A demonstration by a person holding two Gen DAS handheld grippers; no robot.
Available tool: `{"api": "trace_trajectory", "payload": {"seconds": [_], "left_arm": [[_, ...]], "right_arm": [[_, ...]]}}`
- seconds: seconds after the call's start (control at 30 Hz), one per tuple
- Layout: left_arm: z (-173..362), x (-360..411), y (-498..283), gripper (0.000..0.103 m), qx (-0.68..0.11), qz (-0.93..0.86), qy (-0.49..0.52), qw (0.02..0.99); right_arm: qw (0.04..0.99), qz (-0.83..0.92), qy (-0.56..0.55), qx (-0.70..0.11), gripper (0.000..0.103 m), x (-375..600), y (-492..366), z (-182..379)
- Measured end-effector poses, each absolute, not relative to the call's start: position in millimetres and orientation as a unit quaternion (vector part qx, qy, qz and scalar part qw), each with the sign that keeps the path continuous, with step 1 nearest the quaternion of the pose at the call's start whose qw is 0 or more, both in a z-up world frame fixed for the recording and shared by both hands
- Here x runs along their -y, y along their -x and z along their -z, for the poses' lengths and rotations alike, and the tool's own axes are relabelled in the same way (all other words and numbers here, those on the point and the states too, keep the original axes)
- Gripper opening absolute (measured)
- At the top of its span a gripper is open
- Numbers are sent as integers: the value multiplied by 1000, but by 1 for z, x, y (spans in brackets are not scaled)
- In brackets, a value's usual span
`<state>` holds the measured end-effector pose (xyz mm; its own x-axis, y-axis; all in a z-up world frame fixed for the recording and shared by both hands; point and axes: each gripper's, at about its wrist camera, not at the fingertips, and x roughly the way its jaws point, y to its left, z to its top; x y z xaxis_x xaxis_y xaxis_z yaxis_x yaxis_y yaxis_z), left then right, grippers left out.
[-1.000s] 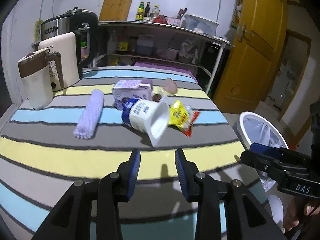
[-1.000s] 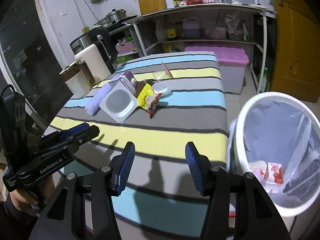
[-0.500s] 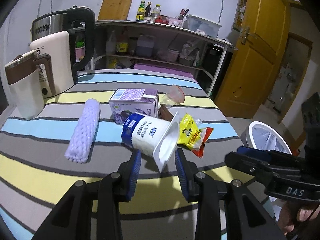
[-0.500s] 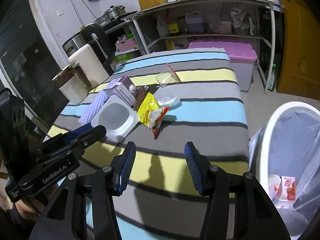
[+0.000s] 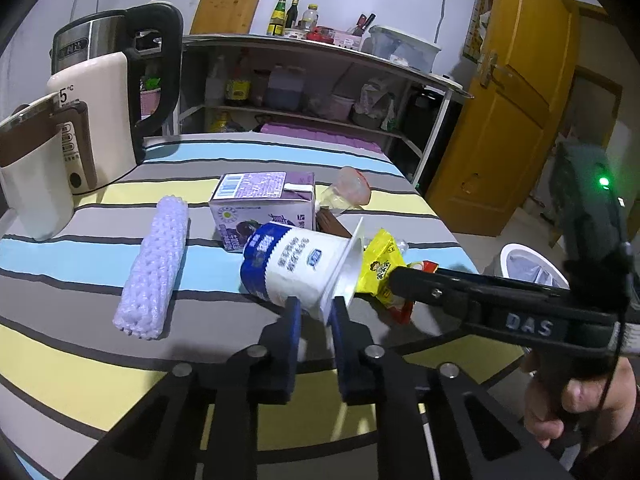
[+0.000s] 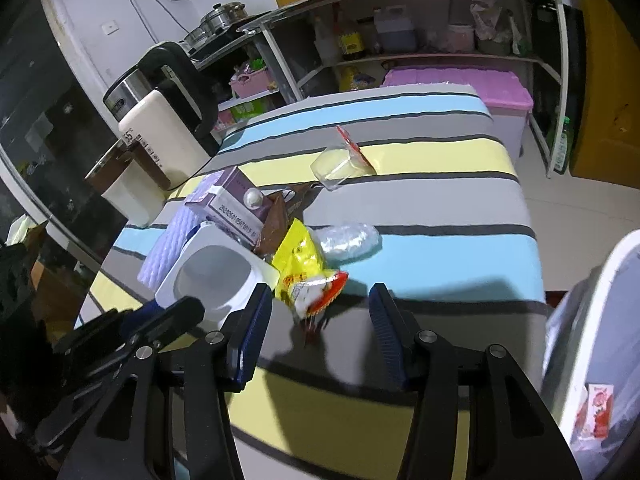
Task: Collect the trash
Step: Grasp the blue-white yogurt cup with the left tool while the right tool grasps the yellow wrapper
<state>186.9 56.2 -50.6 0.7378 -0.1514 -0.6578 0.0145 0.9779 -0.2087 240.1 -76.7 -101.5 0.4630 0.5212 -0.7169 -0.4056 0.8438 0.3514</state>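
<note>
Two claws are at work on the striped tabletop (image 5: 60,288). The left claw (image 5: 314,312) has its blue pads set narrow around the flared rim of the tipped-over yogurt cup (image 5: 296,268), one pad on the cup wall and one just past the rim; whether they already pinch it firmly is hard to tell. The right claw (image 6: 316,320) stands wide, with the tail of the yellow snack wrapper (image 6: 306,276) lying between its pads and not yet gripped.

For a good lift, the left claw would do best to bite the rim squarely, since the thin plastic lip could flex and slip if caught only at the edge. The cup lies on its side with its mouth toward the wrapper, touching it, so pulling it up rather than dragging should spare the neighbours. The right claw needs to come lower and close on the wrapper's crinkled body, not the loose red end.

Beyond these lie the purple carton (image 5: 262,204), a foam net sleeve (image 5: 154,276) and a clear plastic cup (image 6: 340,164). The white bin (image 6: 592,320) stands beside the tabletop on the right, already holding some scraps.
</note>
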Motion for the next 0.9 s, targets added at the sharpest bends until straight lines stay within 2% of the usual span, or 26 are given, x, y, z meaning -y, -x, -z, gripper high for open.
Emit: {"api": "trace_trajectory", "payload": {"seconds": [0.1, 0.17, 0.27, 0.9], "left_arm": [[51, -57, -187, 10, -359, 47, 99, 927], [51, -58, -187, 7, -357, 48, 101, 927], [50, -59, -185, 4, -352, 46, 100, 929], [30, -46, -143, 4, -342, 48, 93, 934]], "right_arm": [[848, -274, -72, -447, 43, 75, -247, 106], [847, -277, -73, -447, 33, 74, -248, 107], [850, -276, -67, -443, 27, 71, -245, 107], [868, -256, -76, -418, 25, 103, -192, 83]]}}
